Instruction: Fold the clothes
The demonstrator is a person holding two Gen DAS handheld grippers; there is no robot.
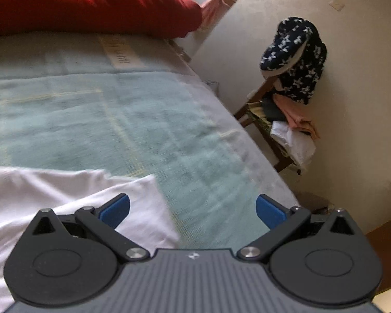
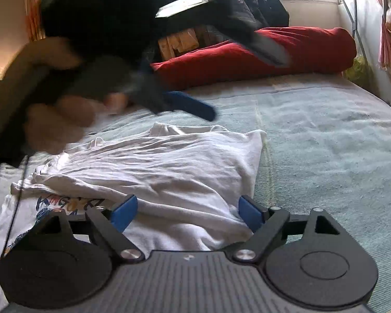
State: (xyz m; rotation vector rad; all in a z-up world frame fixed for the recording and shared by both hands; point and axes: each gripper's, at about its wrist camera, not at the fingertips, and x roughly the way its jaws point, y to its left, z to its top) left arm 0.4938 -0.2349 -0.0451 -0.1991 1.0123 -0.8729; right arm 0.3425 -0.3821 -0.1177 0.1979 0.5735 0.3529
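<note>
The right tongs (image 2: 187,215) gape wide and empty over the near edge of the white T-shirt (image 2: 169,167), whose printed side is half hidden underneath. The left tongs (image 1: 193,211) spread wide too, gripping nothing; from the right wrist they are a dark blur. Beyond stretches open bed (image 1: 148,120), then a red pillow (image 2: 260,57).

Open left tool (image 1: 193,212) over white shirt (image 1: 65,195)
</note>
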